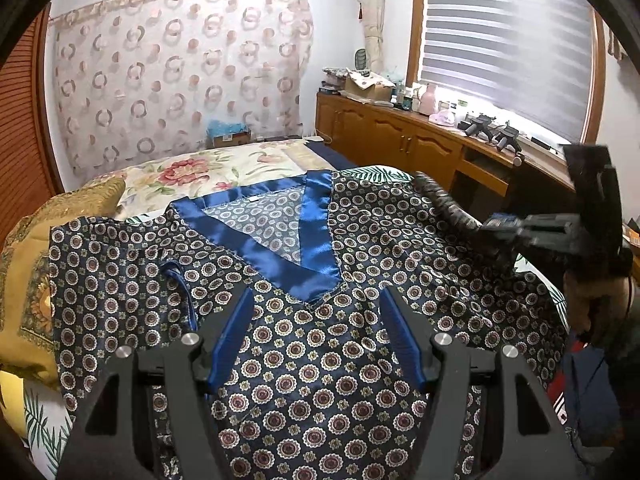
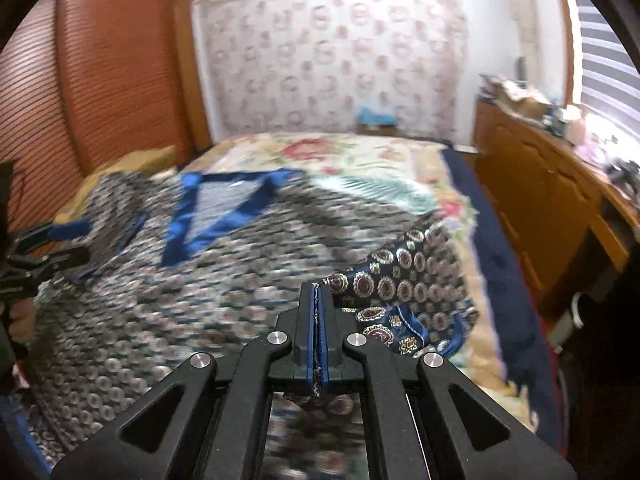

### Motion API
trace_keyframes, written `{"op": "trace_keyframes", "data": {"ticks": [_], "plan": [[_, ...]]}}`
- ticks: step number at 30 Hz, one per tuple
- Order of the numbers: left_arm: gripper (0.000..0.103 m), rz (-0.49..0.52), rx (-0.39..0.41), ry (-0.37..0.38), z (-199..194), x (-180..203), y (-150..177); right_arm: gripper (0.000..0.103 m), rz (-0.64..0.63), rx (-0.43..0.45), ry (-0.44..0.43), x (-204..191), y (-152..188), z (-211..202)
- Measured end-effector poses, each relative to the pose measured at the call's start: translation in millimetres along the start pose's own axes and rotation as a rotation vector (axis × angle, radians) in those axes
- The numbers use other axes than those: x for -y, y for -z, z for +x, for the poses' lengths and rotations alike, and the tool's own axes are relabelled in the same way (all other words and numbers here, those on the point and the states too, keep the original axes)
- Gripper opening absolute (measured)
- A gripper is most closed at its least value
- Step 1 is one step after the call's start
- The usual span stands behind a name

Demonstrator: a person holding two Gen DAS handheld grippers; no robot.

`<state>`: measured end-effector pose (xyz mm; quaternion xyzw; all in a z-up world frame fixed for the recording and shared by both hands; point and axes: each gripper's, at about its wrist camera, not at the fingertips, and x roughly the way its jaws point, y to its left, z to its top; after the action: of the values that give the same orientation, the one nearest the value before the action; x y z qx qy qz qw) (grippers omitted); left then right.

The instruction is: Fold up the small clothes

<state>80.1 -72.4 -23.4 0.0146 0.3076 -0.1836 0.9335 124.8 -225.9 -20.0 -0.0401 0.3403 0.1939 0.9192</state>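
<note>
In the left wrist view, the patterned satin top (image 1: pixel 304 344) is spread front-up on the bed (image 1: pixel 224 168), presumably so that it can be folded. The left gripper (image 1: pixel 316 336) is held just below the blue V-neck trim (image 1: pixel 280 248), jaws released, nothing between them.

In the right wrist view, the right gripper (image 2: pixel 318 320) is seen clenched on the top's sleeve (image 2: pixel 404 292), lifted right of the V-neck trim, probably for folding inward.
</note>
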Motion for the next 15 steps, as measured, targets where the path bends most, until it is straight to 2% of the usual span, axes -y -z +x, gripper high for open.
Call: {"op": "trace_keyframes", "data": {"ticks": [3,6,8,10,15], "plan": [[0.065,-0.004,-0.006,0.008,-2,1,3,0.0,0.018,-0.051,-0.06,-14,7,15],[0.065,-0.014,-0.007,0.013,-3,0,5,0.005,0.038,-0.076,-0.048,-19,14,19],[0.065,-0.022,-0.005,0.017,-3,0,6,0.013,0.047,-0.078,-0.039,-17,17,17],[0.065,-0.031,-0.002,0.021,-4,0,7,0.038,0.064,-0.068,-0.033,-13,18,10],[0.065,-0.025,0.003,0.025,-6,5,8,0.041,0.084,-0.022,0.025,9,16,-15]]}}
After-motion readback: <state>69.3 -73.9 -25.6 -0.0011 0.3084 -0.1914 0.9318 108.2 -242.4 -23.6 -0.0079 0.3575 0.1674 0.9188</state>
